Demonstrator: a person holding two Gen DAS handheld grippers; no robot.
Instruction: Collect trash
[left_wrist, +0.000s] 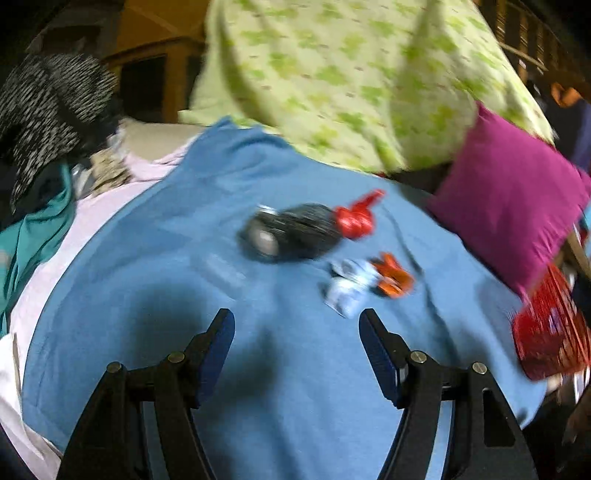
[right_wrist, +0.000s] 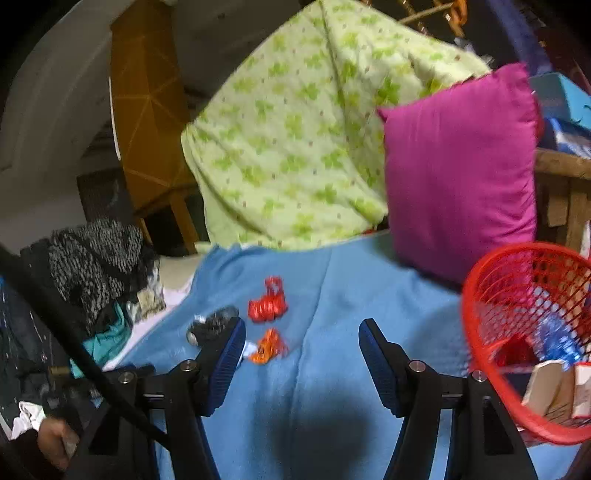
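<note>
Trash lies on a blue blanket (left_wrist: 155, 266): a dark crumpled wrapper (left_wrist: 291, 232), a red wrapper (left_wrist: 356, 216), a pale blue wrapper (left_wrist: 349, 286) and an orange wrapper (left_wrist: 393, 277). My left gripper (left_wrist: 297, 332) is open and empty, just short of the pale wrapper. My right gripper (right_wrist: 301, 341) is open and empty over the blanket (right_wrist: 351, 295); the orange wrapper (right_wrist: 267, 347), red wrapper (right_wrist: 267, 304) and dark wrapper (right_wrist: 210, 325) lie ahead to its left. A red mesh basket (right_wrist: 480, 332) at the right holds several trash pieces.
A magenta pillow (right_wrist: 458, 170) and a green-patterned quilt (right_wrist: 295, 140) lean behind the blanket. Piled clothes (right_wrist: 92, 258) sit at the left. The basket also shows at the right edge of the left wrist view (left_wrist: 546, 339). The magenta pillow (left_wrist: 509, 210) is beside it.
</note>
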